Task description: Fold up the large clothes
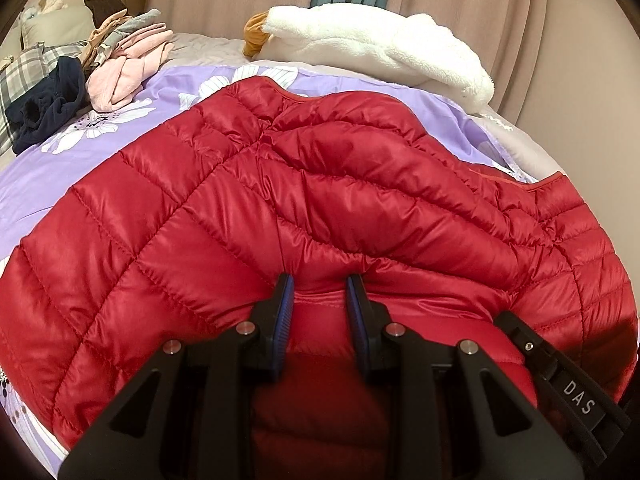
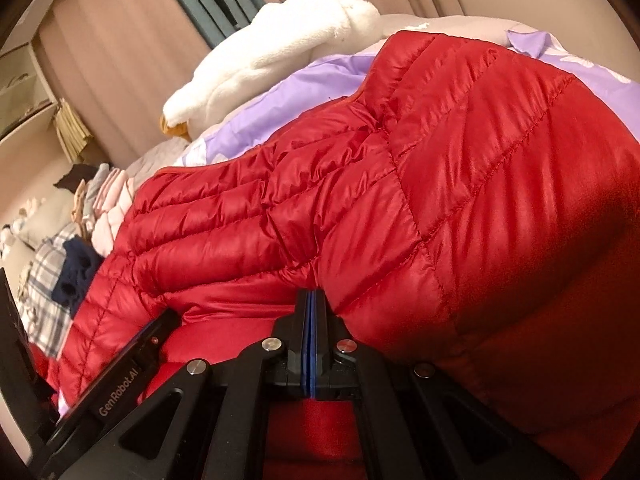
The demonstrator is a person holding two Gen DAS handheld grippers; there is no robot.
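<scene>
Left wrist view: red quilted down jacket (image 1: pixel 304 200) lies spread over the lilac floral bedsheet (image 1: pixel 168 92), a white fleece garment (image 1: pixel 384 48) beyond it and a pile of clothes (image 1: pixel 100 64) at far left; left gripper (image 1: pixel 320 284) has its jaws parted, resting at the jacket's near edge with red fabric between them. Right wrist view: right gripper (image 2: pixel 312 300) has its blue pads pressed together at a raised fold of the jacket (image 2: pixel 460 184); whether fabric is pinched between them cannot be told.

Left wrist view: level, set close above red quilted puffer jacket (image 1: pixel 320 184), faced toward beige curtains (image 1: pixel 500 20). Right wrist view: rolled sideways, equally close. Shared: jacket, white fleece garment (image 2: pixel 272 68).
</scene>
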